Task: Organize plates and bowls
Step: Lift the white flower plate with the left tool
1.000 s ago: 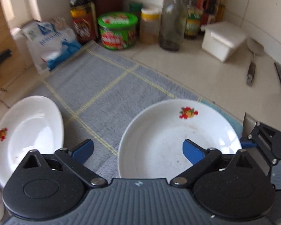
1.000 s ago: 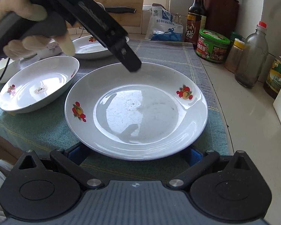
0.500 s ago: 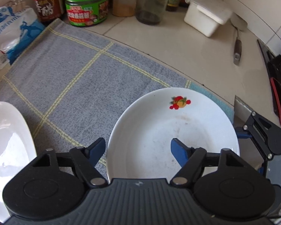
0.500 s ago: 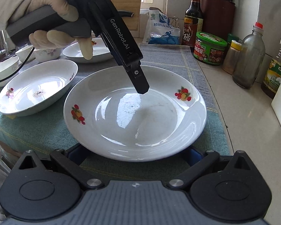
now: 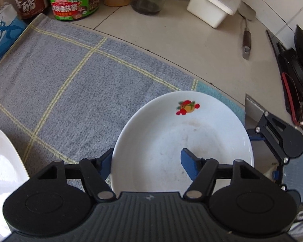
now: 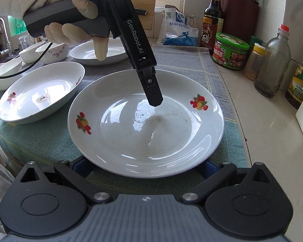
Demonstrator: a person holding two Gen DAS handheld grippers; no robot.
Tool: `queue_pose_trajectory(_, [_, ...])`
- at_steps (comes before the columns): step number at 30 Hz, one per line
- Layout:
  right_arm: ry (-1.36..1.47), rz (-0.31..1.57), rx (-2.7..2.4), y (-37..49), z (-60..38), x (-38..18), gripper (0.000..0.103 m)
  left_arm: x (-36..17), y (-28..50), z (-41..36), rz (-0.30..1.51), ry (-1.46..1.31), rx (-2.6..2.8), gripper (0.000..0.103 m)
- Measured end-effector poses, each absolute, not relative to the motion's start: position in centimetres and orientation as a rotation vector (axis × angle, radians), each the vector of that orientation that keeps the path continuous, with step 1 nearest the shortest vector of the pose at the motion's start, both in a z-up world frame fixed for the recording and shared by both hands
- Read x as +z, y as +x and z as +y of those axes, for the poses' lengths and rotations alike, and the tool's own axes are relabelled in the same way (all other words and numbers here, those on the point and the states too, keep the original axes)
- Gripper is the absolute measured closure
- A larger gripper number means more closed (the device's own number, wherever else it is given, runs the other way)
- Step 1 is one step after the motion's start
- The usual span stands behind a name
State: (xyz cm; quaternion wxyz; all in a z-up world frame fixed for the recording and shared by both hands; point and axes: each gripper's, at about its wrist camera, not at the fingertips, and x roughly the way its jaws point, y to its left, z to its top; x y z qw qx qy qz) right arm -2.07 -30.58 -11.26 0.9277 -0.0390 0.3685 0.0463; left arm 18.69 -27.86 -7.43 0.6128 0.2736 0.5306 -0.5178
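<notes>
At the far left, beyond the left tongs, small white bowls (image 6: 8,68) stand on the desk (image 6: 268,133), and an oval dish (image 6: 40,92) lies on the checked cloth (image 5: 70,84) just left of them. A second oval dish (image 6: 99,52) sits behind the gloved hand (image 6: 50,6) that grips the handle.

The left tongs (image 5: 147,162) point steeply down at the round fruit-print plate (image 6: 145,121). Their jaws are closing, narrow already, with the plate's left rim between them: one blue pad (image 5: 106,164) is outside the rim, the other (image 5: 188,162) over the plate's well. From either view I cannot tell whether the pads press the rim.

The plate lies flat on the cloth, directly ahead of the right tongs (image 6: 145,166). These stand wide, a blue tip on either side of the plate's near edge, low at the cloth, not clamping it.

Right of both tongs, on the bare desk, are a green-lidded jar (image 6: 230,53), a glass bottle (image 6: 272,62) and a white box (image 5: 214,6).
</notes>
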Motion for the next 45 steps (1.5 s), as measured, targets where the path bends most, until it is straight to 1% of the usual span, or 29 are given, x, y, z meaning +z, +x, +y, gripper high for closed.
queue_pose_trajectory(5, [-0.080,0.772,0.097,-1.8,-30.6,-11.2,0.000,-7.4,18.5,-28.0,1.223,0.647,-1.195,0.035])
queue_pose_trajectory(16, [-0.073,0.779,0.101,-0.8,-31.2,-10.7,0.000,-6.4,19.6,-27.9,1.202,0.586,-1.200,0.035])
queue_pose_trajectory(30, [-0.117,0.750,0.132,3.8,-34.1,-9.7,0.000,-4.8,24.0,-29.7,1.136,0.529,-1.167,0.035])
queue_pose_trajectory(45, [-0.125,0.751,0.146,7.8,-37.0,-10.8,0.000,-6.0,27.6,-32.2,1.115,0.511,-1.121,0.035])
